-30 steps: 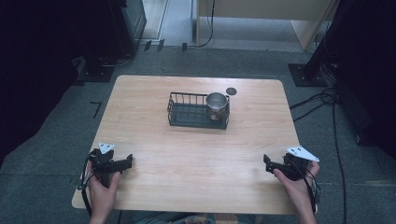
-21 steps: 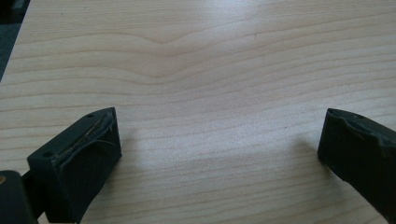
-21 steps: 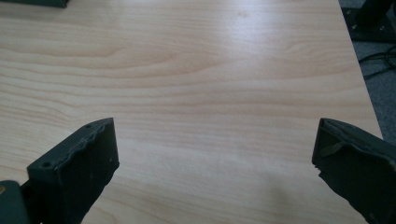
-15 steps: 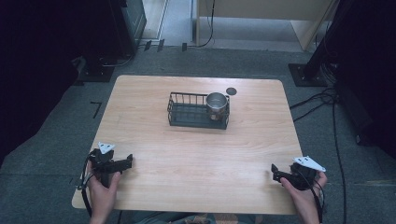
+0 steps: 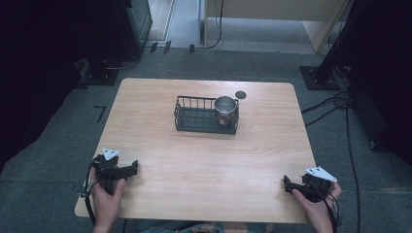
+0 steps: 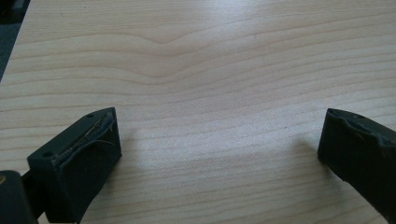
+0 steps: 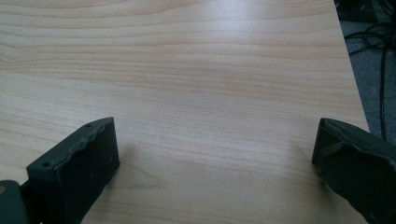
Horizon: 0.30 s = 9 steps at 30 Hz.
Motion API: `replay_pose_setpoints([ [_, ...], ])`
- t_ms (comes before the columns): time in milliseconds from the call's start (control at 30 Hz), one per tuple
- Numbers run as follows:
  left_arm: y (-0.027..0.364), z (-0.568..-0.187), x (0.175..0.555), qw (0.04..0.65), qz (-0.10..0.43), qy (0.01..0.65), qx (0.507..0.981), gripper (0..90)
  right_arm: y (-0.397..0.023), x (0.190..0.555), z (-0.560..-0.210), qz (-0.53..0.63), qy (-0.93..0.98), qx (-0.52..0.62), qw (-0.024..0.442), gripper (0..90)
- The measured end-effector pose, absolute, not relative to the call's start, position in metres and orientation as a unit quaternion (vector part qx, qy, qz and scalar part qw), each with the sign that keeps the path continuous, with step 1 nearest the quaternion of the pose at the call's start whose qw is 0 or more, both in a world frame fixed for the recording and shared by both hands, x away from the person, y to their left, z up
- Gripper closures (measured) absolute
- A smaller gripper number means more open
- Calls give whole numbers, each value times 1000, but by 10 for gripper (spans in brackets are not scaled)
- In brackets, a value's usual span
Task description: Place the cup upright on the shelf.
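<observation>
A black wire basket point(image 5: 206, 115) stands on the wooden table point(image 5: 209, 160) toward the far middle. A metal cup point(image 5: 225, 109) sits upright in the basket's right end. My left gripper point(image 5: 130, 169) rests near the front left corner, held by a hand. Its jaws are wide apart over bare wood, and so the left gripper point(image 6: 219, 149) is open with nothing between them. My right gripper point(image 5: 287, 183) lies near the front right corner. The right gripper point(image 7: 215, 154) is open too, over bare tabletop close to the table's right edge.
A small dark round disc point(image 5: 240, 95) lies on the table just behind the basket's right end. Cables point(image 5: 340, 102) trail over the grey floor to the right. Dark equipment stands point(image 5: 131, 29) rise beyond the table's far left.
My right gripper has drawn back toward the front right corner of the table. The left gripper, basket and cup have stayed put.
</observation>
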<state>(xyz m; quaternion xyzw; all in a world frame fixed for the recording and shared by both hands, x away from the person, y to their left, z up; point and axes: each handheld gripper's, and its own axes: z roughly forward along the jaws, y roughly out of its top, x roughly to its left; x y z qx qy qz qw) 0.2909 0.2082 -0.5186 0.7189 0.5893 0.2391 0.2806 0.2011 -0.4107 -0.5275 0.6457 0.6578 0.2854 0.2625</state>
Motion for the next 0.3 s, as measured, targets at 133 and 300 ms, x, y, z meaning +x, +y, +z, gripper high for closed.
replay_pose_setpoints([
  [133,208,-519,291,281,239,589,719,0,-411,201,-528,287,659,645,259,3],
  [300,208,-519,291,281,239,589,719,0,-411,201,-528,287,659,646,259,2],
])
